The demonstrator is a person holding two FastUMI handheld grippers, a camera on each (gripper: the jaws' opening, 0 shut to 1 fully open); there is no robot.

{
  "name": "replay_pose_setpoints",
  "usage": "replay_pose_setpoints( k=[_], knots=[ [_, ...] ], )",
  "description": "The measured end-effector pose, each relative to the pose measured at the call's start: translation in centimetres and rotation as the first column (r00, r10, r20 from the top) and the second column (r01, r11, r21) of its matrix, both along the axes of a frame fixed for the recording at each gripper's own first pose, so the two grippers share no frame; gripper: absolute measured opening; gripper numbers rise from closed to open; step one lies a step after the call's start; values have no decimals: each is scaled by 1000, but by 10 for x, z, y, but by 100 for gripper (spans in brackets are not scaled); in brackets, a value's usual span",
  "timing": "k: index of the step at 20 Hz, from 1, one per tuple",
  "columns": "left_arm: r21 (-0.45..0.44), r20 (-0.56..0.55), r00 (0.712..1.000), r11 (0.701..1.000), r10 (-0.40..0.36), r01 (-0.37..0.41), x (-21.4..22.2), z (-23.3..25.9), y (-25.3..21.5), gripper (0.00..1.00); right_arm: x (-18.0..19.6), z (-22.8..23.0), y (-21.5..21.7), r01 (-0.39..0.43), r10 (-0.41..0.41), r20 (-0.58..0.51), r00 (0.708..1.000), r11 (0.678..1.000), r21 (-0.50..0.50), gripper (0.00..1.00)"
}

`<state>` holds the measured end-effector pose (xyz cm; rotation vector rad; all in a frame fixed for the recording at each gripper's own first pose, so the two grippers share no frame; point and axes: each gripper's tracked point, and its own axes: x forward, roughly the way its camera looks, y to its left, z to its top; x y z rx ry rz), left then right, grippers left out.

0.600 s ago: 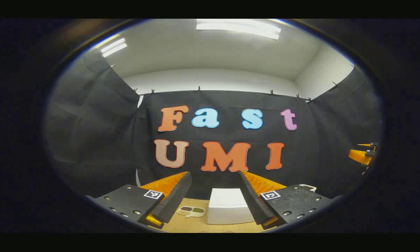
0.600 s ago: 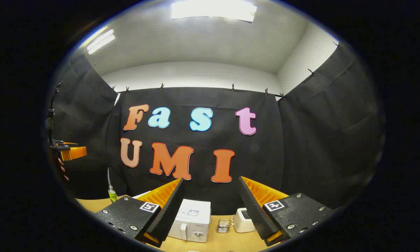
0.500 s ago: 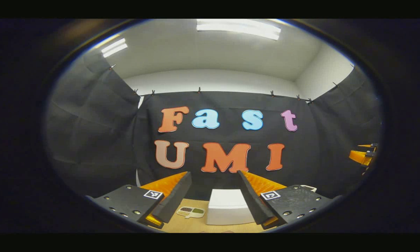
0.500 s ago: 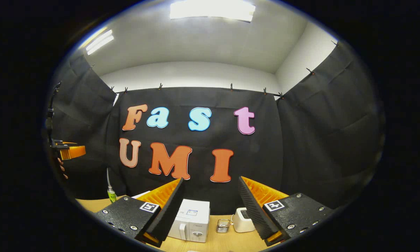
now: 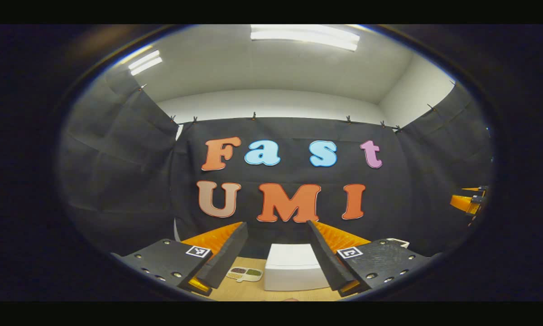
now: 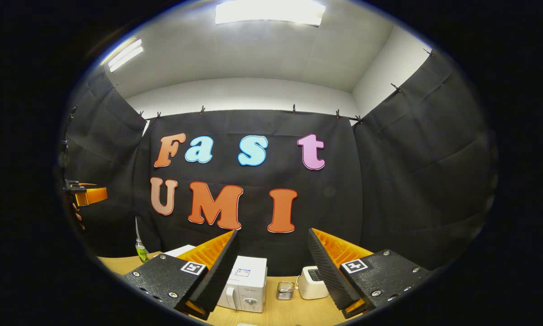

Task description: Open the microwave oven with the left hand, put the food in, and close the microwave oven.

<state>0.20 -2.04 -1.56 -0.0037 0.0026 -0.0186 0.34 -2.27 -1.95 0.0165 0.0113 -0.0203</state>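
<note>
The left gripper hangs high and well back with its jaws wide, nothing between them; low in the centre of the left gripper view the white microwave oven sits on the worktop, with the divided tray of food just to its left. In the right gripper view the right gripper is likewise spread and empty, and the oven shows its closed door and handle at lower centre. The step in hand looks like the approach to the door: lower the left gripper, swing round to the front face, and line the fingers on the handle before pulling
</note>
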Motion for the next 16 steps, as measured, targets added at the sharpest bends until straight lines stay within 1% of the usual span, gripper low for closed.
replay_pose_setpoints(
  k=[1,2,3,8,9,10,11,12,15,16],
  knots=[
    [-6,-7,1000,1000,-14,14,0,-4,-6,85,-2,-1,-1,-1,1,-1,1000,1000,3,93],
    [-13,-9,1000,1000,-25,25,0,-9,-11,82,-2,-6,-3,0,0,-4,1000,1000,7,93],
    [-18,-8,999,999,-38,38,1,-13,-16,85,-3,-10,-4,-2,2,-8,1000,1000,11,93],
    [-37,-13,997,996,-81,80,4,-46,-49,85,-9,-40,-19,3,-1,-42,999,999,35,93],
    [-42,-17,995,995,-95,94,4,-55,-59,85,-10,-46,-21,-1,3,-48,999,999,43,93],
    [-47,-22,994,993,-110,109,5,-65,-69,82,-12,-52,-22,-8,11,-52,999,999,47,93],
    [-49,-29,991,991,-128,127,4,-74,-79,82,-13,-59,-25,-6,9,-58,998,999,49,93],
    [-53,-30,988,987,-151,149,3,-83,-91,85,-16,-66,-31,1,2,-61,998,999,50,93],
    [-48,-43,980,980,-193,191,2,-114,-122,85,-23,-90,-38,3,0,-64,998,998,57,93],
    [-47,-54,977,978,-207,204,2,-126,-134,82,-26,-103,-38,-1,5,-76,997,998,55,93]
  ],
)
